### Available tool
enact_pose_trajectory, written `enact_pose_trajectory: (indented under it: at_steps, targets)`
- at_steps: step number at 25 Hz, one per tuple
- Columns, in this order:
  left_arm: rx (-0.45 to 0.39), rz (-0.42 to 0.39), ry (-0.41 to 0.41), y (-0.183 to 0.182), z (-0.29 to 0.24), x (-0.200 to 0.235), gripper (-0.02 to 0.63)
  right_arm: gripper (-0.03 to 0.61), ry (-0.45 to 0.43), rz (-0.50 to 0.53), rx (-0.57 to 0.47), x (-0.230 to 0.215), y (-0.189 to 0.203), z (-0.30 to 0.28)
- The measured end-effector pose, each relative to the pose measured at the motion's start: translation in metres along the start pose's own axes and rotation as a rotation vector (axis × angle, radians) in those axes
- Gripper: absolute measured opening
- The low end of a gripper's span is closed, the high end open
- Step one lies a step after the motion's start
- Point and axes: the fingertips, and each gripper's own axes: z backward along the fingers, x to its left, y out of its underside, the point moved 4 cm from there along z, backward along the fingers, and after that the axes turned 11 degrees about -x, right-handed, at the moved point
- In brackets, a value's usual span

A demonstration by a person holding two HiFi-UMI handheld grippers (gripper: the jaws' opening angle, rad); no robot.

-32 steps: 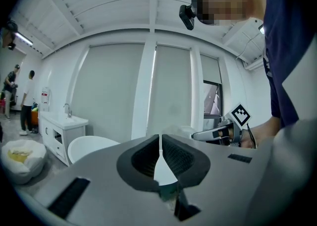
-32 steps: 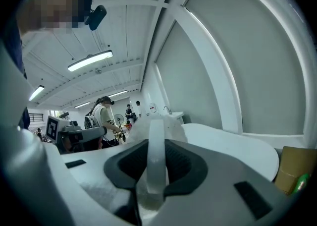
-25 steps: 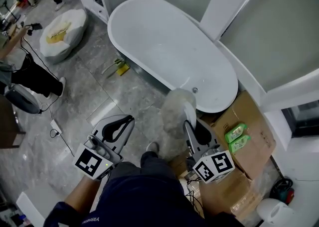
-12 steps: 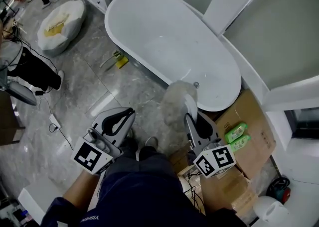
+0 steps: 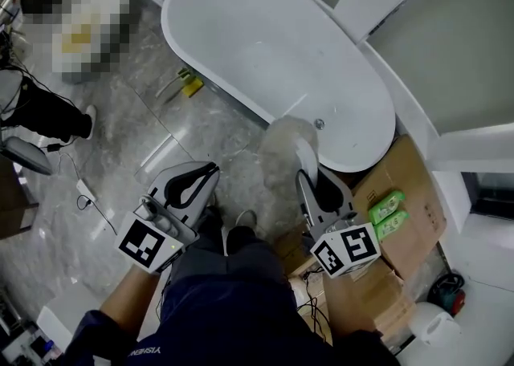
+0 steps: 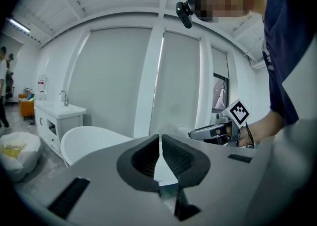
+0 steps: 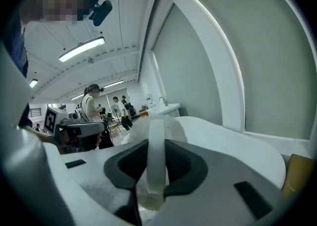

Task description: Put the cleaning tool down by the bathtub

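Note:
The cleaning tool is a pale fluffy puff (image 5: 283, 154) on a white handle (image 7: 155, 156). My right gripper (image 5: 308, 170) is shut on that handle, and the puff hangs over the floor just short of the tub's near end. The white oval bathtub (image 5: 241, 11) lies ahead and also shows in the right gripper view (image 7: 247, 148). My left gripper (image 5: 207, 173) hovers to the left over the grey floor, shut with nothing in it. In the left gripper view its pads (image 6: 171, 155) meet, with the bathtub (image 6: 91, 143) and the right gripper (image 6: 210, 132) beyond.
Cardboard boxes (image 5: 405, 196) with two green packs (image 5: 387, 213) sit right of the tub's end. A yellow tool (image 5: 189, 85) lies on the floor beside the tub. A white vanity (image 6: 55, 117) stands past the tub. People stand far off (image 7: 91, 106). Cables (image 5: 84, 192) trail left.
Both grippers keep nearly the same pose and the tool stays gripped. The view has drifted, so the tub now sits higher in the picture, and the person's feet have shifted.

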Motion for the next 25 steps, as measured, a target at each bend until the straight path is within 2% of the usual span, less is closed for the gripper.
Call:
enact_pose_trajectory:
  at_steps: [7,14,25]
  targets:
    - [0.044,0.027,0.003,0.03,-0.005,0.046,0.041,0.092,0.024,0.003,0.054,0.0,0.03,-0.041]
    - [0.079,0.061,-0.012,0.078,-0.014,0.094,0.041,0.092,0.003,0.027,0.113,-0.003,0.075,-0.092]
    - [0.114,0.106,-0.054,0.191,-0.015,0.134,0.041,0.092,-0.033,0.038,0.198,-0.017,0.181,-0.134]
